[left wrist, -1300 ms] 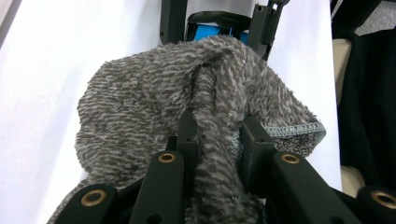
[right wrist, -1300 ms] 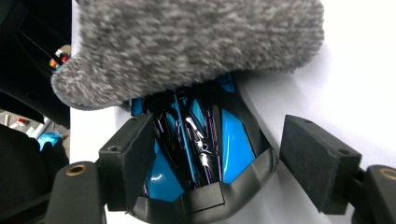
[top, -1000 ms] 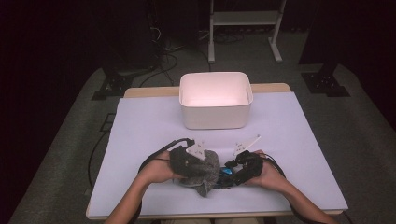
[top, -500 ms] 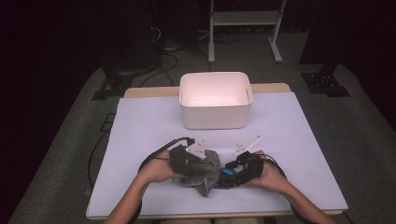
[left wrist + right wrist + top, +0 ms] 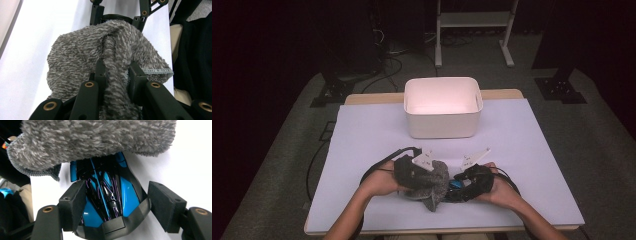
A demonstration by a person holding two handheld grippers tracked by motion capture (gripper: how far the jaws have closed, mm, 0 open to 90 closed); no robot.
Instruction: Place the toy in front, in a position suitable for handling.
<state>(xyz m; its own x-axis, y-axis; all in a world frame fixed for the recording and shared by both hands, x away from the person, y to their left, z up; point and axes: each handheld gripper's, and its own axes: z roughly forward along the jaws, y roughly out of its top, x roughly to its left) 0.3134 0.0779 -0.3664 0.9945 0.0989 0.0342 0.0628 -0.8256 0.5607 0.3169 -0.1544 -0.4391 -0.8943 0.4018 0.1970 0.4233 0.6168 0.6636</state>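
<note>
The left tool (image 5: 116, 75) is clamping the grey cloth (image 5: 100, 55); beside the cloth, the right tool (image 5: 120, 202) is standing apart around a blue toy car (image 5: 107, 195).

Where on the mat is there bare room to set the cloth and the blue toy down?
The mat lies bare left of the white bin, and also right of it, out to both edges. A bare strip runs between the bin and the hands. It is crowded at the near middle, where both hand-held grippers, the grey cloth and the blue toy bunch together.
</note>
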